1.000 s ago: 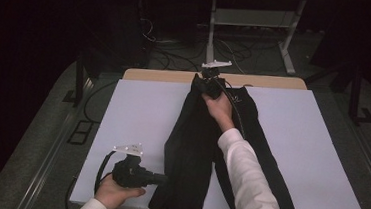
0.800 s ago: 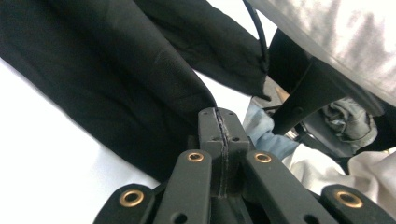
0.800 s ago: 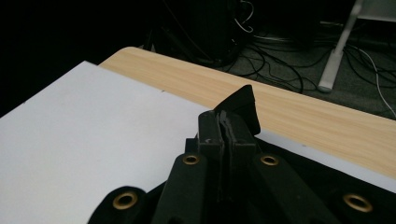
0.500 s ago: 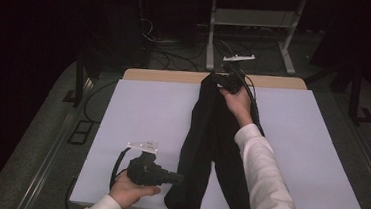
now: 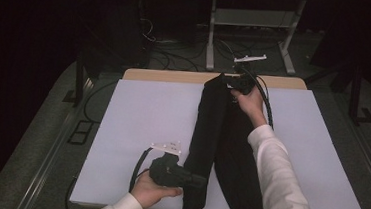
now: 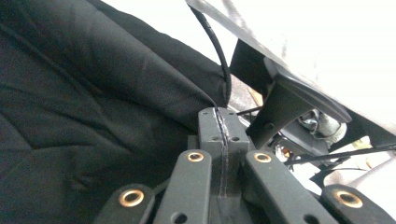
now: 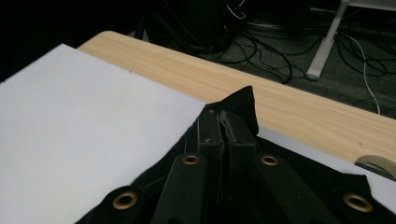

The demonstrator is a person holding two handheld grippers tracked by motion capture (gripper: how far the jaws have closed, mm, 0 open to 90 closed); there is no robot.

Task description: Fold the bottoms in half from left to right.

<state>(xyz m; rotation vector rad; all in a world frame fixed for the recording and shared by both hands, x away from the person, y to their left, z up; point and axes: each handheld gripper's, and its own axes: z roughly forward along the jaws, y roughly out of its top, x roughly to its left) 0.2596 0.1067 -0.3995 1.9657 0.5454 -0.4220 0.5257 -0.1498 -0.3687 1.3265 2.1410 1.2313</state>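
With both grippers' fingers clamped on the black trousers [image 5: 221, 137] lying down the white worktop [image 5: 142, 116], left gripper [image 5: 198, 182] near, right gripper [image 5: 231, 82] far, keep the cloth taut while folding.

Sleeves: the person wore long white sleeves [image 5: 278, 177].
Left gripper [image 6: 219, 122]: black, with round brass rings.
Cable [image 5: 137, 168]: thin and black.

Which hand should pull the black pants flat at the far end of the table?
Right. The right gripper is already shut on the far corner of the black pants by the table's far edge; the left gripper pinches the near part.
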